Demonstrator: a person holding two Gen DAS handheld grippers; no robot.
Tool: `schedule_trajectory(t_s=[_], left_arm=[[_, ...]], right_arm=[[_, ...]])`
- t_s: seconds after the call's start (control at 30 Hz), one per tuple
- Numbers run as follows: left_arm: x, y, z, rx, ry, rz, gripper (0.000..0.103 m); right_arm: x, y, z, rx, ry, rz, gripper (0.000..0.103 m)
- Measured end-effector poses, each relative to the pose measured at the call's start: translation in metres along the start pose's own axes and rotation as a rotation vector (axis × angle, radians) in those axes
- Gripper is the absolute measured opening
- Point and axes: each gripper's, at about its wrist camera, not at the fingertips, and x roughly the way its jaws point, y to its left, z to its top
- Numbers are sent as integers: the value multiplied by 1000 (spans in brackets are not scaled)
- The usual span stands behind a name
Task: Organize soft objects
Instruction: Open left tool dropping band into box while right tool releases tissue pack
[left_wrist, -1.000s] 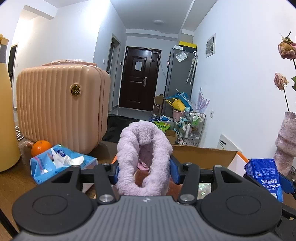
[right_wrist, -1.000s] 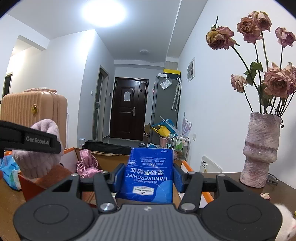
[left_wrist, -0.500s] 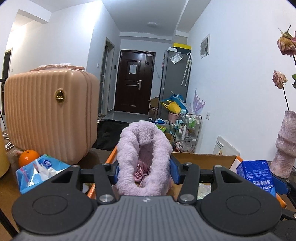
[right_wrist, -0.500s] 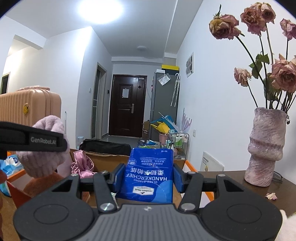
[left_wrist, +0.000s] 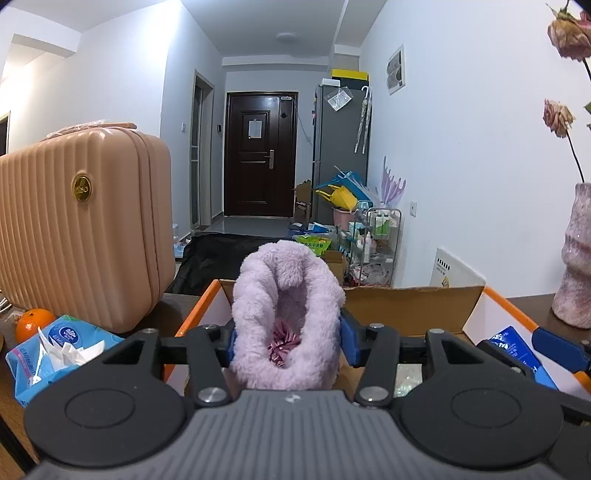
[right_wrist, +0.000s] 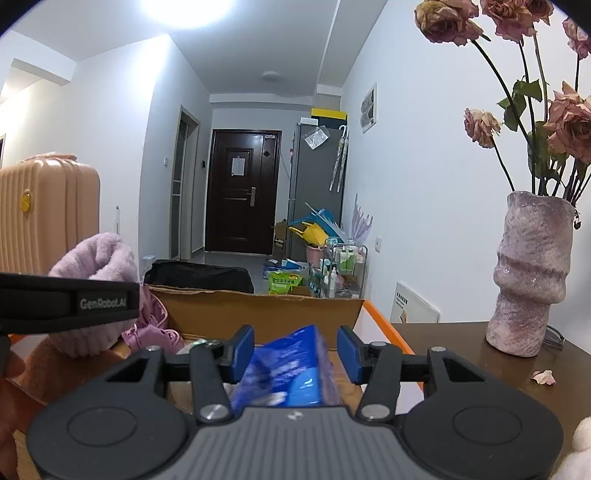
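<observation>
My left gripper is shut on a fluffy lilac slipper, held upright above the open cardboard box with its orange-edged flaps. The right wrist view shows the same slipper at the left, behind the left gripper's black side. My right gripper hangs over the box with its jaws closing. A blue handkerchief pack sits between them, tilted and blurred, with a gap at the right pad. The pack also shows low at the box's right side. A pink cloth item lies inside the box.
A peach ribbed suitcase stands on the wooden table left of the box, with a blue tissue pack and an orange before it. A purple vase of dried roses stands right of the box, a petal near it.
Both grippers have moved forward and slightly down over the box. The blue pack, earlier upright and square between the right pads, has tipped and dropped lower. The right pads stand closer together.
</observation>
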Motion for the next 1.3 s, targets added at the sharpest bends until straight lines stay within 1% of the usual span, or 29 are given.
schedule_trajectory(t_s=[0.17, 0.23, 0.3, 0.33, 0.37, 0.4, 0.47, 0.5, 0.57, 0.63, 0.73, 0.97, 1.13, 1.3], left_arm=[[-1, -3, -2, 10, -5, -2, 54], [-2, -3, -3, 7, -6, 0, 60], [-4, -2, -3, -5, -10, 9, 71], [-5, 0, -3, -12, -13, 12, 74], [-6, 1, -2, -22, -14, 12, 83], [-7, 3, -2, -32, -16, 19, 93], [-9, 6, 0, -46, -33, 45, 103], [-11, 7, 0, -52, -49, 57, 103], [-14, 9, 2, -59, -57, 60, 103], [-13, 10, 3, -64, -52, 62, 103], [-14, 12, 4, -65, -54, 77, 103], [-27, 20, 5, -82, -70, 83, 103], [-42, 28, 4, -94, -71, 84, 103], [-58, 33, -1, -102, -52, 83, 103]], right_arm=[[3, -2, -1, 1, 12, 4, 48], [3, -2, -1, 1, 19, 5, 48], [3, -3, -1, 5, 21, 8, 48], [2, -4, -1, 7, 21, 9, 51], [2, -5, -2, 11, 22, 10, 59], [1, -6, -2, 15, 22, 11, 64], [-1, -8, -2, 26, 15, 7, 81], [-2, -9, -2, 32, 10, 5, 83], [-3, -11, -2, 39, 5, 4, 95], [-4, -11, -2, 40, 0, -2, 99], [-7, -12, -1, 39, -6, -3, 100], [-22, -15, 4, 31, -38, -1, 103], [-42, -16, 6, 13, -62, 15, 103], [-64, -17, 4, -5, -70, 32, 103]])
